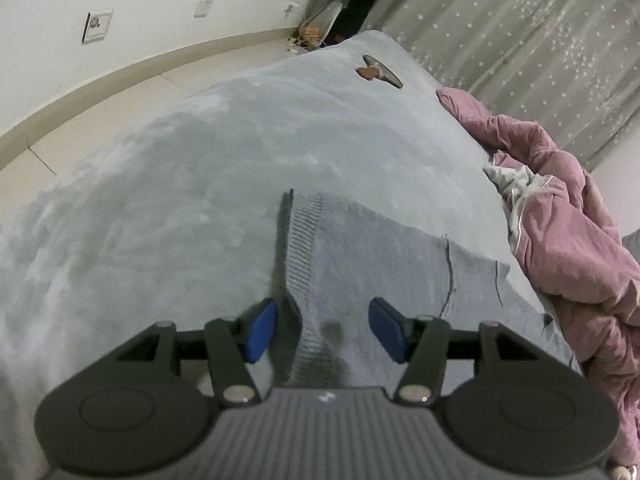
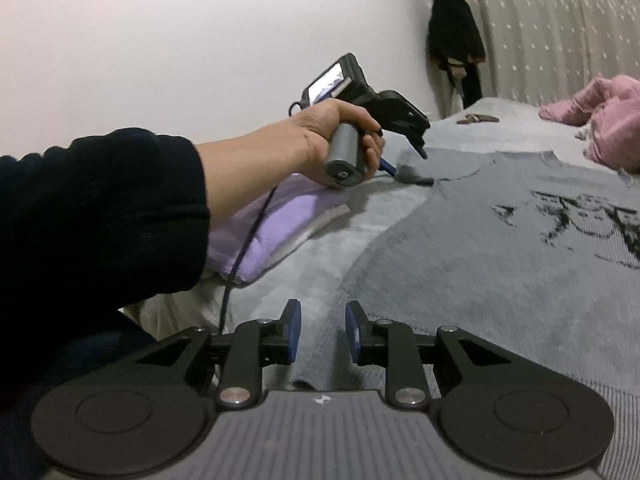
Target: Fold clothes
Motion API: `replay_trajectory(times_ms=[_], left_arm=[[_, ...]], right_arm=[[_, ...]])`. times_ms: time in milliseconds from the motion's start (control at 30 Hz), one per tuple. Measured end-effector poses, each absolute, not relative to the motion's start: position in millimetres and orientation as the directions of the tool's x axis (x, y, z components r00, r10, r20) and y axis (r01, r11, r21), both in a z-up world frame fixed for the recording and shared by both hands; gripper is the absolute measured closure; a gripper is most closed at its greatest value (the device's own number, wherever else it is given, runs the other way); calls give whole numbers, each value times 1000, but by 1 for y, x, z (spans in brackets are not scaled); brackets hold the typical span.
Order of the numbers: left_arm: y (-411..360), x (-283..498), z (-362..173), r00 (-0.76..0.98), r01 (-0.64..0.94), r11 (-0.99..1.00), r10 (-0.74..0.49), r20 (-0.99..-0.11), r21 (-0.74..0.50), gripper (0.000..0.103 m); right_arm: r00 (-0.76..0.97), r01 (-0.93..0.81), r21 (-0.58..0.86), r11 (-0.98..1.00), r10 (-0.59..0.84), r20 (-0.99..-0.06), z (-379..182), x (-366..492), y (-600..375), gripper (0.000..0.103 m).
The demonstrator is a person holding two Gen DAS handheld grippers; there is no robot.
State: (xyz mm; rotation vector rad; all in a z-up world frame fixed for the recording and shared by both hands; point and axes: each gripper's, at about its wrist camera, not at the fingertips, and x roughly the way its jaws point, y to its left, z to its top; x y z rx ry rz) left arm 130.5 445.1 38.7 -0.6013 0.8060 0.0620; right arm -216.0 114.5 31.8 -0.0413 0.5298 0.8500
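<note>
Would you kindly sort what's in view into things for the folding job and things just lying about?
For the job:
- grey sweater
- left tool, open
- right tool, open

Lying about:
- pink quilt
- folded purple cloth
- slippers
- black garment

Each hand-held gripper has a ribbed grey body with a small white mark, two round black discs, black link arms with silver screws, and blue pads (image 1: pixel 262 330) on black fingers. The left hand-held gripper (image 2: pixel 406 148) has a grey cylindrical handle, a small screen and a dark trailing cable (image 2: pixel 244 248). The sleeve (image 2: pixel 100 216) is dark navy.
</note>
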Motion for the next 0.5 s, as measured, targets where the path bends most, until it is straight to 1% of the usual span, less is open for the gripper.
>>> replay_trajectory(times_ms=[133, 233, 333, 400, 467, 500], left_arm=[[443, 134, 38, 700, -279, 839, -155, -698, -467, 50], [443, 136, 38, 700, -286, 839, -147, -699, -463, 50], [448, 136, 38, 710, -307, 825, -134, -691, -475, 50], [453, 137, 36, 713, -317, 817, -130, -689, -482, 60], [455, 139, 33, 714, -313, 823, -124, -689, -473, 67], [457, 139, 32, 718, -310, 821, -129, -684, -480, 67]], right_arm=[[545, -736, 124, 665, 692, -474, 30, -220, 122, 79], [570, -713, 65, 698, 632, -525, 23, -219, 130, 79], [570, -713, 61, 698, 628, -530, 21, -219, 129, 80], [569, -711, 65, 701, 627, -533, 23, -219, 128, 93], [553, -700, 120, 704, 641, -533, 24, -214, 122, 94], [542, -694, 153, 703, 651, -532, 25, -212, 118, 94]])
